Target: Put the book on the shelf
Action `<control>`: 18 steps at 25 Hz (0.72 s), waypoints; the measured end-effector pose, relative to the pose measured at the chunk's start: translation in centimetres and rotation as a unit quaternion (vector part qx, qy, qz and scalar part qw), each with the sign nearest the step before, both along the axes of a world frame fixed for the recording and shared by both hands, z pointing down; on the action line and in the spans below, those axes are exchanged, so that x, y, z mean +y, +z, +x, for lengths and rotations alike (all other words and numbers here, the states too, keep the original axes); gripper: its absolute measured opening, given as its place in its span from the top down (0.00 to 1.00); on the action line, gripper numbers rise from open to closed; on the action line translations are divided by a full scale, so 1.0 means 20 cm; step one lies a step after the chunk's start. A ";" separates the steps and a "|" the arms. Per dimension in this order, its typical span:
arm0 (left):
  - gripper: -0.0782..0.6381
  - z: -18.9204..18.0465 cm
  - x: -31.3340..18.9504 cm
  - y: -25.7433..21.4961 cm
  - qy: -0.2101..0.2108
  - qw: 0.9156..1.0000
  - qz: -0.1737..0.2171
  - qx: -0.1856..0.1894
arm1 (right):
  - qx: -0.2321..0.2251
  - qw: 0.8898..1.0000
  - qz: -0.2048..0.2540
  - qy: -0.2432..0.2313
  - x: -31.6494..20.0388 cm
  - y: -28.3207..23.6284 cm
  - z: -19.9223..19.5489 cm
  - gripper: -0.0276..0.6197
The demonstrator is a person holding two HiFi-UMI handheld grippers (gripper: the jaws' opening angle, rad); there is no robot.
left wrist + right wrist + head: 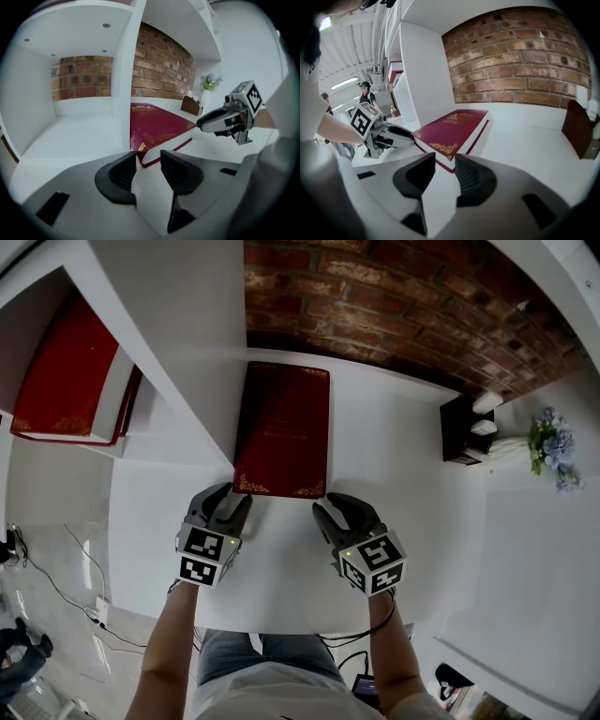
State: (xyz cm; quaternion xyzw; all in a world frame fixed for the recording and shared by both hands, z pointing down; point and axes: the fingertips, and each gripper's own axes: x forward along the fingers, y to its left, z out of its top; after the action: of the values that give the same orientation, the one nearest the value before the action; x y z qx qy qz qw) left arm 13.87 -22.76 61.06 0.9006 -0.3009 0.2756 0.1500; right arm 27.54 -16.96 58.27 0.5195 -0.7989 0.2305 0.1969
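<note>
Nearest, the person's two forearms reach out over the white bench, each hand holding a set of tongs.

- **Left tongs:** The left tongs sit just short of the near left corner of the book. In the left gripper view, the left tongs stand spread. The book's corner shows in the gap beyond the pads, and nothing is pressed between them.
- **Right tongs:** The right tongs sit just off the book's near right corner. In the right gripper view, the right tongs are also spread and pinch nothing. The gilt corner of the cover shows just past the tips.
- **Book:** The dark red book lies flat on the bench, cover up, with gold ornament along its near edge. Its long left side runs just beside the foot of the white upright divider, and its far end points toward the wall. The tongs are close to its near edge, but no view shows them touching it.
- **Left of the divider:** A stack of red books lies flat in the neighbouring shelf compartment.
- **Right side:** Well apart from the book, a small dark brown box stands on the bench. A bunch of pale blue flowers stands just past it.
- **Behind:** A red brick wall backs everything.
</note>
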 end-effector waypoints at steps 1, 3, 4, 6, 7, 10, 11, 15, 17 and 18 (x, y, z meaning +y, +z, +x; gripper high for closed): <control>0.67 0.00 0.00 0.00 0.000 1.000 0.000 0.000 | 0.002 1.000 -0.003 -0.001 0.00 0.01 0.00 0.74; 0.67 0.00 0.00 0.00 0.000 1.000 -0.001 -0.001 | 0.006 1.000 -0.009 -0.003 -0.01 0.03 0.00 0.74; 0.67 0.00 0.00 0.00 0.000 1.000 -0.001 -0.001 | 0.009 1.000 -0.012 -0.006 -0.02 0.04 0.00 0.73; 0.67 0.00 -0.01 0.00 0.000 1.000 0.000 0.000 | 0.015 1.000 -0.017 -0.011 -0.03 0.07 0.00 0.72; 0.67 0.00 -0.01 0.00 0.001 1.000 0.000 0.000 | 0.016 1.000 -0.020 -0.013 -0.04 0.07 -0.01 0.71; 0.67 0.01 -0.01 0.00 0.003 1.000 0.000 -0.001 | 0.018 0.999 -0.025 -0.019 -0.06 0.09 -0.02 0.71; 0.67 0.01 -0.01 0.01 0.003 1.000 -0.001 -0.001 | 0.019 0.999 -0.026 -0.021 -0.06 0.10 -0.03 0.71; 0.67 0.01 -0.01 0.01 0.005 1.000 -0.005 -0.003 | 0.022 0.999 -0.028 -0.028 -0.09 0.11 -0.05 0.68; 0.66 0.01 0.00 0.02 0.007 1.000 -0.008 -0.005 | 0.023 0.999 -0.028 -0.029 -0.10 0.12 -0.06 0.67; 0.66 0.01 0.00 0.02 0.008 1.000 -0.009 -0.006 | 0.022 0.999 -0.028 -0.029 -0.10 0.12 -0.06 0.67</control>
State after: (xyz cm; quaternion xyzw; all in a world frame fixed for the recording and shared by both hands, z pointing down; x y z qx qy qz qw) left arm 14.05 -22.80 61.42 0.8998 -0.2921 0.2852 0.1539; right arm 26.43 -19.03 60.68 0.4953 -0.8022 0.2355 0.2359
